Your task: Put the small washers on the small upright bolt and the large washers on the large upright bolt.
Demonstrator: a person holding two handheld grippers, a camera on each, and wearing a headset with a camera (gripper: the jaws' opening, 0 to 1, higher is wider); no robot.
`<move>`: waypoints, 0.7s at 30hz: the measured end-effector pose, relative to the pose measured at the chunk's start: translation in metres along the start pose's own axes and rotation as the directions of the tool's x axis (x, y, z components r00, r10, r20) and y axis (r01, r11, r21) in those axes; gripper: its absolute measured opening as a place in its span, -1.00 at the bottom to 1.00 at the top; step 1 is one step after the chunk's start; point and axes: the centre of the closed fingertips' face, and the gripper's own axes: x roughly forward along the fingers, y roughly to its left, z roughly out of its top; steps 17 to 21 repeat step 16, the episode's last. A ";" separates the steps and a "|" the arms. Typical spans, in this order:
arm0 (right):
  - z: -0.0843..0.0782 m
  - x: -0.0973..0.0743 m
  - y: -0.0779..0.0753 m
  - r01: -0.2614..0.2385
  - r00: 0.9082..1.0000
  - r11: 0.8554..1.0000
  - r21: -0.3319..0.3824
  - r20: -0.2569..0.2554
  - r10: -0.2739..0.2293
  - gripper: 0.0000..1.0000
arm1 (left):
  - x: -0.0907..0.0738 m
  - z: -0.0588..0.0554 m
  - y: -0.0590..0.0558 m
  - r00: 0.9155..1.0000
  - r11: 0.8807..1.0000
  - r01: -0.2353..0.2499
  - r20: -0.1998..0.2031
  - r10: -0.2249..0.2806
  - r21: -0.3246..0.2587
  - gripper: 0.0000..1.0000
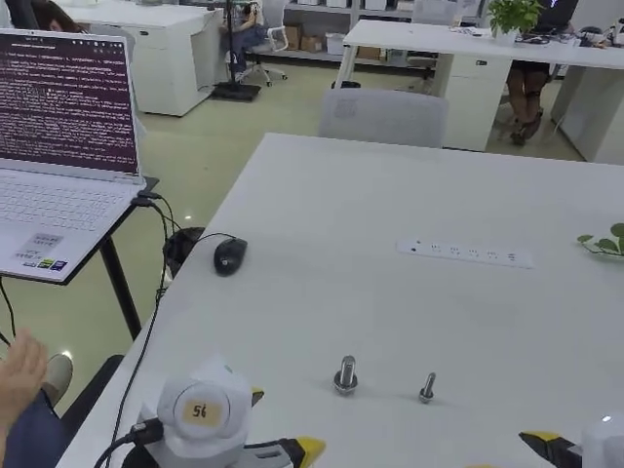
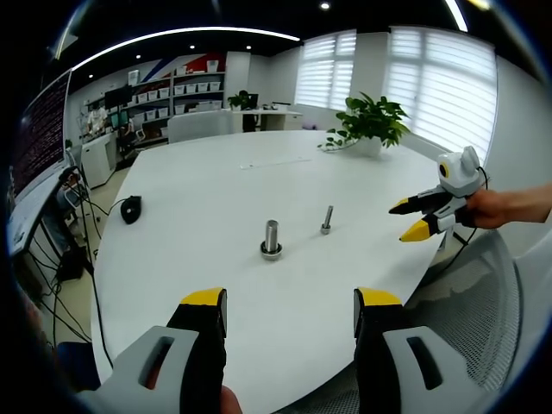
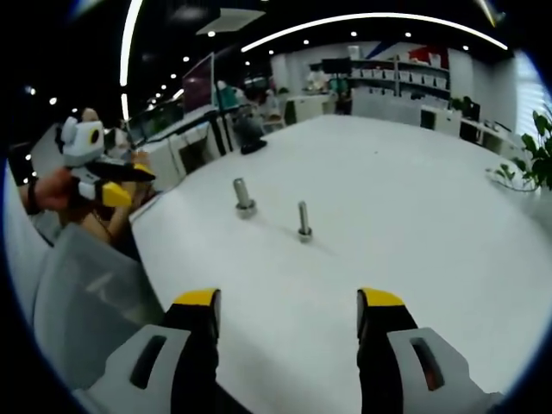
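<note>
Two bolts stand upright near the front of the white table (image 1: pixel 390 214): a large one (image 1: pixel 345 375) on the left and a small one (image 1: pixel 427 388) on the right. My left gripper (image 1: pixel 285 421) is at the table's front left edge, its yellow-tipped jaws open and holding nothing. The left gripper view shows its gap (image 2: pixel 291 302) short of the large bolt (image 2: pixel 271 239) and small bolt (image 2: pixel 328 219). My right gripper (image 1: pixel 546 447) is at the bottom right, open and holding nothing (image 3: pixel 289 302), facing the large bolt (image 3: pixel 243 197) and small bolt (image 3: pixel 304 221).
A black mouse (image 1: pixel 230 255) with its cable lies at the table's left edge and a white power strip (image 1: pixel 464 253) further back. A laptop (image 1: pixel 58 146) stands on a side stand at left. A plant (image 1: pixel 604 242) is at the right edge and a grey chair (image 1: pixel 382 117) behind the table.
</note>
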 end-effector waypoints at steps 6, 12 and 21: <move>-0.003 -0.005 -0.004 0.018 1.000 1.000 0.024 0.007 -0.018 0.31 | 0.001 0.003 -0.004 1.000 1.000 0.009 0.004 -0.009 0.004 0.18; -0.004 -0.009 -0.003 0.023 1.000 0.999 0.027 0.010 -0.024 0.31 | 0.003 0.005 -0.006 1.000 1.000 0.015 0.006 -0.015 0.011 0.18; -0.006 -0.010 -0.002 0.024 1.000 0.999 0.033 0.010 -0.024 0.31 | 0.003 0.006 -0.007 1.000 1.000 0.018 0.008 -0.018 0.013 0.18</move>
